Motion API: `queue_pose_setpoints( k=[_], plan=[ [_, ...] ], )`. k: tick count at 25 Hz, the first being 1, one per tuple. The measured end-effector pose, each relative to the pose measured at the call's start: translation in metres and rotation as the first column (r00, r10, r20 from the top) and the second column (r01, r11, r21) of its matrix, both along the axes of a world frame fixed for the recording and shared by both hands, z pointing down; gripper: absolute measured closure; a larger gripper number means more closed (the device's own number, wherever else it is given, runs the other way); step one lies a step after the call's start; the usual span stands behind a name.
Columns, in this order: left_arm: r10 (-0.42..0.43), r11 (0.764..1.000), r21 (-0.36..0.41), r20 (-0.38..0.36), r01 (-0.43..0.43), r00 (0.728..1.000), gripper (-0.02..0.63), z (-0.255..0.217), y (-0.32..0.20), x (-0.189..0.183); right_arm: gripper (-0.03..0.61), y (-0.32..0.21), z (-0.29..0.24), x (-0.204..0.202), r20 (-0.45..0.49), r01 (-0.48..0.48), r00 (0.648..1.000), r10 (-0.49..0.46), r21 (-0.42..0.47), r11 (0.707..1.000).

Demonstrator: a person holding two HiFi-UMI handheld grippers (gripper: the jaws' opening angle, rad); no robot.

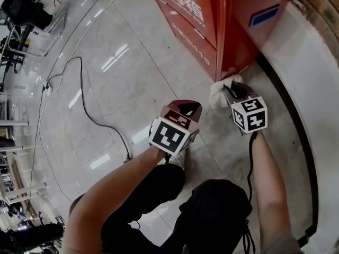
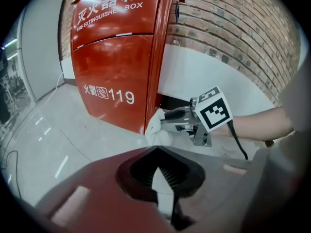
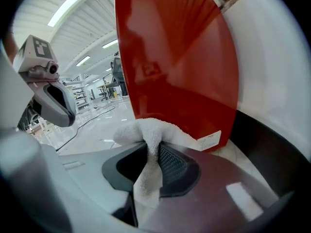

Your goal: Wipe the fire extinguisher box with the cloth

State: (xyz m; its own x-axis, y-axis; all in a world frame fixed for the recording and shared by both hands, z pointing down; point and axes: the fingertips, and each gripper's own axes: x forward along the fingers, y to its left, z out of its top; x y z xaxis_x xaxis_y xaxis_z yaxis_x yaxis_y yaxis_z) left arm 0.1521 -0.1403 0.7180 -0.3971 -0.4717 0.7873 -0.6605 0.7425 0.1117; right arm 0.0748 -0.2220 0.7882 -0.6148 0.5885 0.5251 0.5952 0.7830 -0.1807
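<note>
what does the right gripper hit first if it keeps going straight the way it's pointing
Most likely the red box, low on its side panel. The right gripper is shut on the cloth, whose bunched front leads, so the cloth would press the box first. Whether they already touch is unclear.

An industrial hall: glossy tiled floor [image 1: 132, 73], ceiling strip lights [image 3: 68, 3], equipment stands [image 1: 24, 9] at upper left, fire extinguisher box [image 2: 116, 62] against a brick wall [image 2: 233, 33].

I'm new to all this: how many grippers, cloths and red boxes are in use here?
Grippers: 2, the left gripper and the right gripper
Cloth: 1, pinched in the right gripper
Fire extinguisher box: 1
Total: 4
</note>
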Motion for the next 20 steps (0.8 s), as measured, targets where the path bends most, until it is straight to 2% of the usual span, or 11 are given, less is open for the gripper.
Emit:
queue_pose_setpoints(
  k=[12, 16, 20],
  plan=[
    [0.03, 0.999, 0.015, -0.008, -0.03, 1.0, 0.614, 0.003, -0.001, -0.006, 0.482, -0.079, 0.029, -0.052, -0.06, -0.141, 0.987, 0.146, 0.084, 0.987],
    [0.084, 0.996, 0.0, -0.001, -0.084, 0.996, 0.614, 0.004, -0.004, -0.007, 0.482, -0.101, 0.036, -0.068, -0.083, -0.172, 0.979, 0.184, 0.129, 0.977],
    [0.153, 0.988, -0.035, 0.018, -0.153, 0.988, 0.614, -0.001, -0.003, -0.015, 0.485, -0.118, 0.028, -0.078, -0.065, -0.205, 0.974, 0.219, 0.171, 0.964]
  ],
)
